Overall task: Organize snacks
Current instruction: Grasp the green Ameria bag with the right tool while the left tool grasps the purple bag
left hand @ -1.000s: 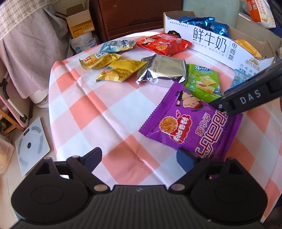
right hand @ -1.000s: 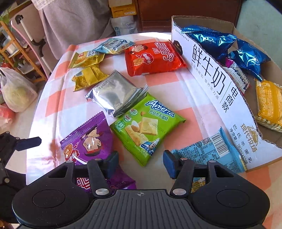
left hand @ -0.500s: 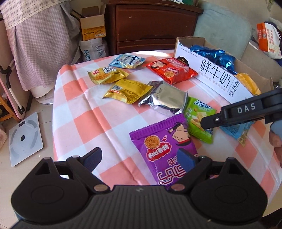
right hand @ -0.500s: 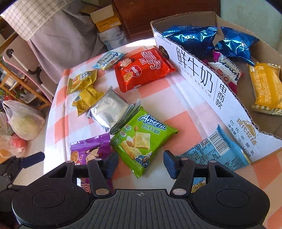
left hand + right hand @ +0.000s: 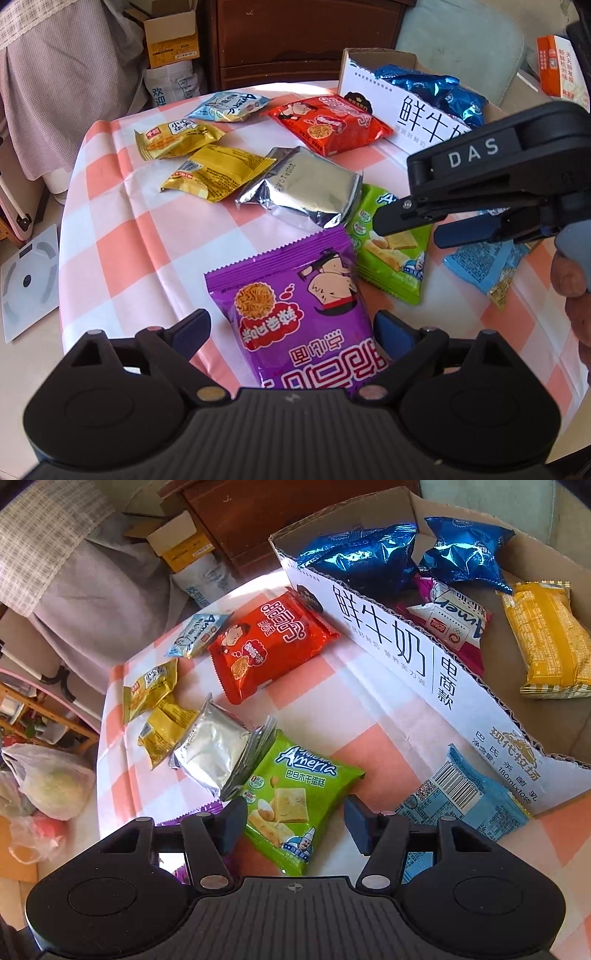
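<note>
A round table (image 5: 122, 229), draped in a creased pink-and-white checked cloth, is seen beside a dark wooden cabinet (image 5: 295, 40) and a cloth-covered heap (image 5: 66, 81); a white scale (image 5: 27, 284) lies on the floor below its edge. An open cardboard milk carton (image 5: 417, 664) is set at the table's far right, with crinkled blue foil bags (image 5: 369, 561) and a yellow packet (image 5: 543, 642) held inside. Scattered on the cloth beside the carton are glossy flat snack packets: red (image 5: 332, 123), silver foil (image 5: 303, 188), green (image 5: 295, 794) and purple (image 5: 299, 314). The left gripper (image 5: 291, 332) is held wide apart over the purple packet, and the right gripper (image 5: 293, 823) is spread open above the green one.
</note>
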Action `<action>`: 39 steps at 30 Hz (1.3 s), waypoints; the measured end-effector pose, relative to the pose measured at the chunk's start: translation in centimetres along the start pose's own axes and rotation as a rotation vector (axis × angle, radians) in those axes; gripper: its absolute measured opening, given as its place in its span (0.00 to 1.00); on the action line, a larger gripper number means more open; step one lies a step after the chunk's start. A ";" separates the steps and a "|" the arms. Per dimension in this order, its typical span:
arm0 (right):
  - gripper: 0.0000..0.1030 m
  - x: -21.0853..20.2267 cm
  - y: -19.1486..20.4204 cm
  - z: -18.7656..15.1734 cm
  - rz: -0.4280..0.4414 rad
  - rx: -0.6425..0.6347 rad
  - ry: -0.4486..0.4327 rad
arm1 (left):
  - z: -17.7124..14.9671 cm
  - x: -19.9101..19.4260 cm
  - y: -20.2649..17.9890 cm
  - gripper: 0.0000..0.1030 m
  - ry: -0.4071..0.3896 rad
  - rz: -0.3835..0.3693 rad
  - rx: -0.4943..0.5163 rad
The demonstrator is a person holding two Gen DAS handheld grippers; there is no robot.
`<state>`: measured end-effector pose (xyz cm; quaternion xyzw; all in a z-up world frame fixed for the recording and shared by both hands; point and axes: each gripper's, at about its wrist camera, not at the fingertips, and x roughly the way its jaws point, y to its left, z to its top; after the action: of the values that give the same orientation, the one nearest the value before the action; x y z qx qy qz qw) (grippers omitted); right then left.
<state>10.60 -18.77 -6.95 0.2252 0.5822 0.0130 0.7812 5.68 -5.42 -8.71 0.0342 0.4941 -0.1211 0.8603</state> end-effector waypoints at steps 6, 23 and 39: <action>0.62 1.1 0.8 0.2 -0.031 -0.002 0.001 | -0.3 0.5 1.8 0.79 0.011 0.072 -0.047; 0.75 3.5 5.4 -0.1 -0.171 -0.163 -0.075 | -0.2 0.4 3.7 0.78 -0.013 0.156 -0.081; 0.52 2.7 4.2 -1.2 -0.123 -0.387 -0.082 | -0.1 0.5 4.1 0.76 -0.012 0.118 -0.103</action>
<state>11.40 -13.88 -8.10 0.0355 0.5492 0.0676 0.8322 6.83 -1.52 -9.50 0.0182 0.4916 -0.0445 0.8695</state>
